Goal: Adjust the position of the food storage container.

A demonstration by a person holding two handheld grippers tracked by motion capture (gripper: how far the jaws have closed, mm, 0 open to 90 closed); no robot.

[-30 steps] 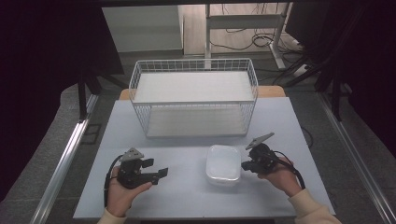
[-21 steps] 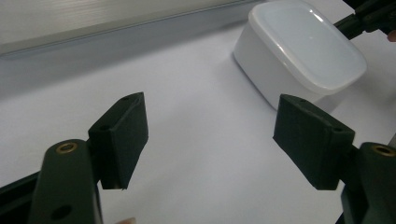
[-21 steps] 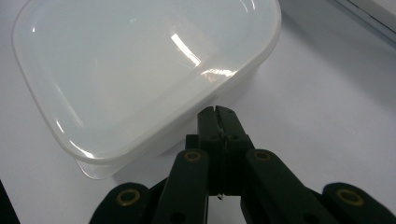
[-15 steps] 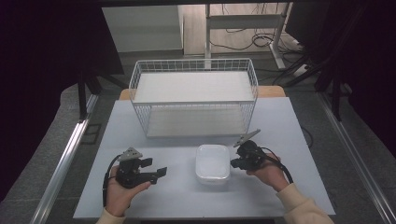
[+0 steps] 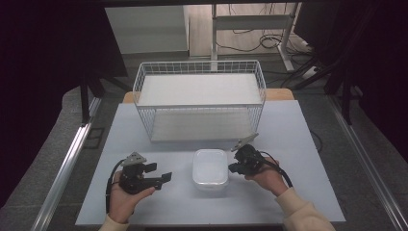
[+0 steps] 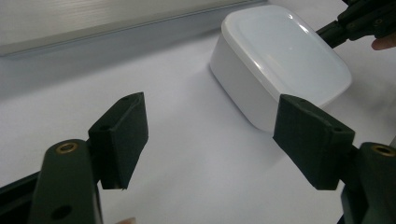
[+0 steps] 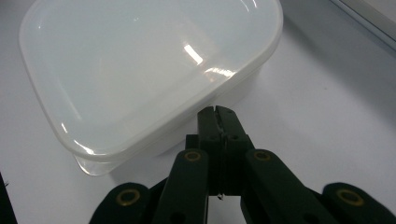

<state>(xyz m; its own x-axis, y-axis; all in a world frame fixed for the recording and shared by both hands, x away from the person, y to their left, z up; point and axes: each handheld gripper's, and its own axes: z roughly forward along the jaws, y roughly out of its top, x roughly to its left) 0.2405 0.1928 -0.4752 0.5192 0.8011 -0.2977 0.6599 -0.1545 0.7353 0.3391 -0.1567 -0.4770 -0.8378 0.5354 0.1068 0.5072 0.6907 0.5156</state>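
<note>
Jaws beside lidded container point(image 5: 210, 168), lengthwise front-to-back

The lidded container point(image 5: 210, 168) sits on the table point(image 5: 298, 144) just ahead of the right gripper's fingertips point(image 7: 218, 116), with the wire basket point(image 5: 199, 103) behind it.

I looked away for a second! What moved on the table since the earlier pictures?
The white box slid left across the table, toward the left gripper. The right gripper, fingers shut together, came left with it, its tips against the box's side as if pushing. The left gripper stayed put with fingers open, and the wire basket did not move.
</note>
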